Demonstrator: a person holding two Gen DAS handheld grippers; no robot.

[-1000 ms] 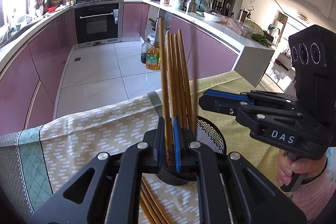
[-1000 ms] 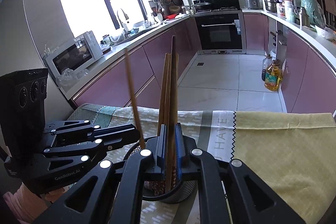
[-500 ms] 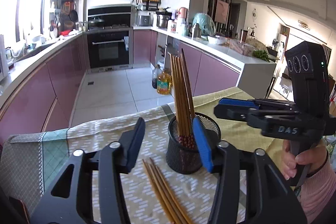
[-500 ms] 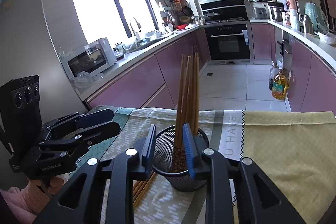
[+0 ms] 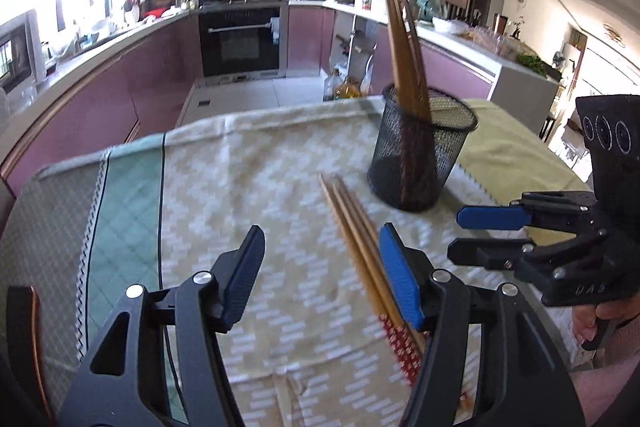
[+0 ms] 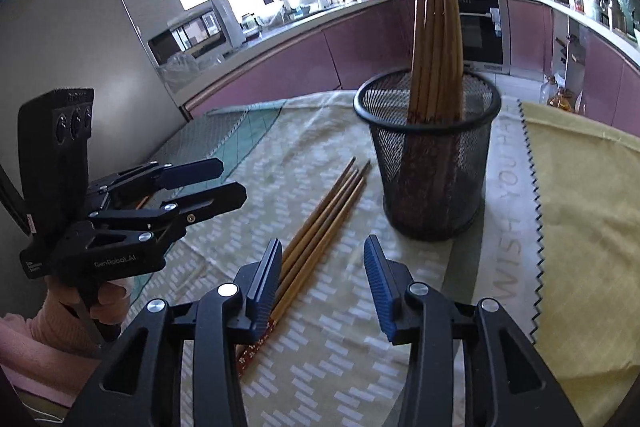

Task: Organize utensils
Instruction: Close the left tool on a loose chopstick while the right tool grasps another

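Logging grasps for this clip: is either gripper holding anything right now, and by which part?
Nothing is held. The left gripper and right gripper are both opening, empty, above the loose wooden chopsticks on the cloth beside the black mesh cup.

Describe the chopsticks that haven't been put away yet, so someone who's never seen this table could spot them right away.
Start at the patterned tablecloth and find the black mesh cup standing on it. Just beside its base, toward the grippers, lies a small bundle of loose chopsticks, flat on the cloth with red patterned ends. Unlike the upright chopsticks in the cup, these lie down, outside it.
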